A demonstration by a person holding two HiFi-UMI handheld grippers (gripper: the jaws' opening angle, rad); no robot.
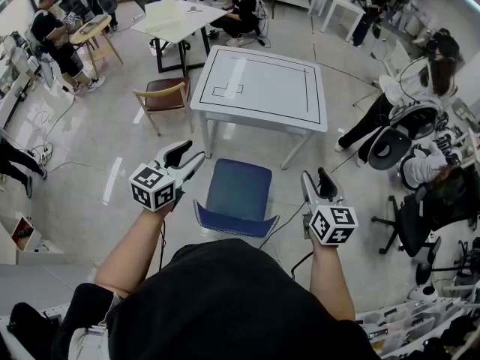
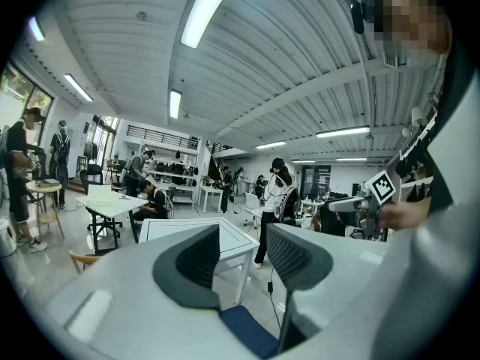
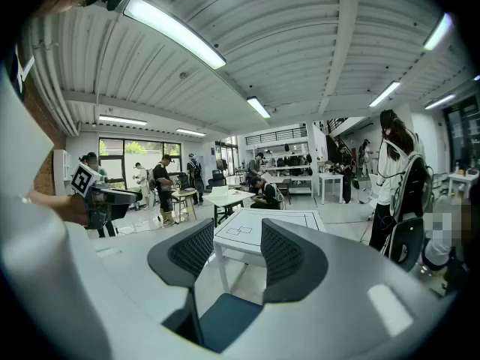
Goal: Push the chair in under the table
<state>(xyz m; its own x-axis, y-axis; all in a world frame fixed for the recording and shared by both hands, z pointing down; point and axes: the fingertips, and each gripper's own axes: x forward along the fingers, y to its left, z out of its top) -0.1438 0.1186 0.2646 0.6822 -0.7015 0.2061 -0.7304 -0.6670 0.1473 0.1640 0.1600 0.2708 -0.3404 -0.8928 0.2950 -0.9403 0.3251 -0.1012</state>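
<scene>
In front of the person, the chair [image 1: 238,192] stands square to the table [image 1: 264,88], its blue seat facing the table's near edge and not yet under the top, so the push seems not to have begun. The chair's back is the side nearest the person, which is where a push has to land. The left gripper [image 1: 187,158] hangs just beside the chair's left side and the right gripper [image 1: 317,186] just beside its right. They flank the back evenly, probably so that both can bear on it together and keep the chair from swinging off line. Neither touches the chair. In the left gripper view the jaws stand partly apart around empty air, with the seat [image 2: 247,337] low beneath them and the table [image 2: 187,231] beyond. The right gripper view shows the same: a moderate gap, nothing in it, the seat [image 3: 221,317] below, the table [image 3: 271,227] straight ahead. Both point along the line the chair must travel.
</scene>
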